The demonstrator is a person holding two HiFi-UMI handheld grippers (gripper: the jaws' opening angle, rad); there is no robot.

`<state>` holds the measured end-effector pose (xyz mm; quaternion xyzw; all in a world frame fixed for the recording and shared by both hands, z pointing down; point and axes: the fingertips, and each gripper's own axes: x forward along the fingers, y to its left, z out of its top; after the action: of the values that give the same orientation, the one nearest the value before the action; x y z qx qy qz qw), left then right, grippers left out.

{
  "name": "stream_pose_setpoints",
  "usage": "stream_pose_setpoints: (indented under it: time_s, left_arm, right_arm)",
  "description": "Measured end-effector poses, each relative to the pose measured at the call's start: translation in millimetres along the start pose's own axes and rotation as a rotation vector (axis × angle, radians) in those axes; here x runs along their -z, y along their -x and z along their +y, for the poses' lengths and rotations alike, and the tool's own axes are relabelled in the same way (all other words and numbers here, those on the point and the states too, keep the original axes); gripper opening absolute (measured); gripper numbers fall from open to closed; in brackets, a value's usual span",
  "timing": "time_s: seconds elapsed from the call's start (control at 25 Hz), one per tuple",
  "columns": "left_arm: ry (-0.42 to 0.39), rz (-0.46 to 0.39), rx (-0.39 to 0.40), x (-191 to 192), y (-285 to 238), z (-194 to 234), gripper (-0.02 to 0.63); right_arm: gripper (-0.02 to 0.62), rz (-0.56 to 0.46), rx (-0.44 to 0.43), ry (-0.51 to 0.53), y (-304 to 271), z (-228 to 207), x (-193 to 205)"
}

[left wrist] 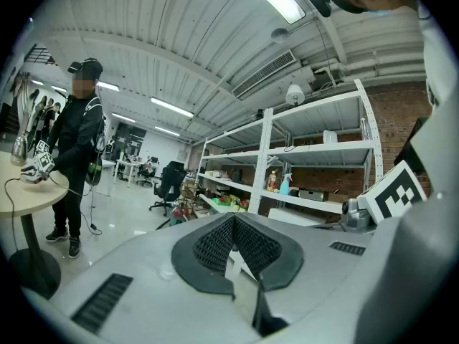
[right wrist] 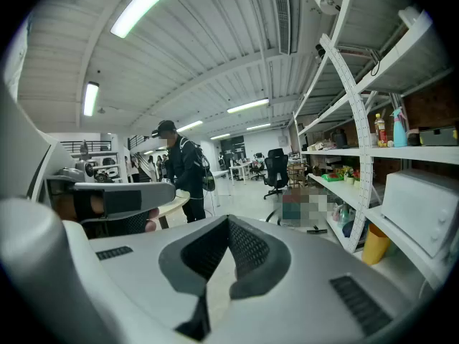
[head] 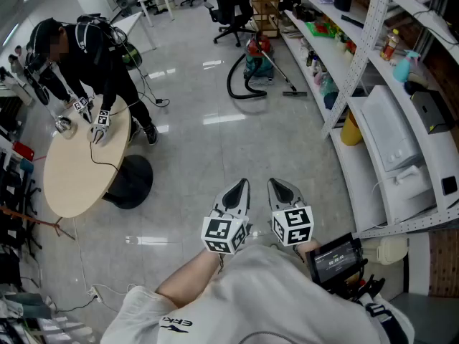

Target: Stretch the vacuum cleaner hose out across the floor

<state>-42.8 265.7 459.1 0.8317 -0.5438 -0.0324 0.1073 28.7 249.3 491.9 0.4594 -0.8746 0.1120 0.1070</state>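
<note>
Both our grippers are empty here. The left gripper [head: 242,186] has its jaws pressed together with nothing between them. The right gripper [head: 277,187] is the same, closed tight on nothing. We've got them side by side close to our body, marker cubes just beside each other, both pointing out over the glossy grey floor [head: 215,142].

Just to our right is a small screen device [head: 336,255]. Past that is the white shelving rack [head: 373,56], which runs along the right side of the room. It has a white appliance [head: 391,138] on a low shelf and a yellow container [head: 350,129] low down by one of the uprights.

The vacuum cleaner [head: 257,57] is well apart from us, way down the floor and right beside the rack. Its black hose [head: 239,84] lies curled in a loop on the floor on the near-left side of the body, so it's not stretched out at all. The wand [head: 278,74] slants off from the body along the rack, and its floor head [head: 294,93] is flat on the floor. A black office chair [head: 233,9] stands just behind the vacuum.

Off to the left there's a round worktop [head: 75,170] on a black base. Another person [head: 93,56] in dark clothes is leaning over it.
</note>
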Motion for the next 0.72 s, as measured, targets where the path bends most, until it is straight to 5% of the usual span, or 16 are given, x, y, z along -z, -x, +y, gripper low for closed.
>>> stream_pose_setpoints:
  time_s: [0.72]
  left_arm:
    - [0.024,0.006,0.001,1.8,11.9,24.4,0.001]
  right_arm:
    - [-0.009,-0.001,0.009,-0.035,-12.8,19.1,3.9]
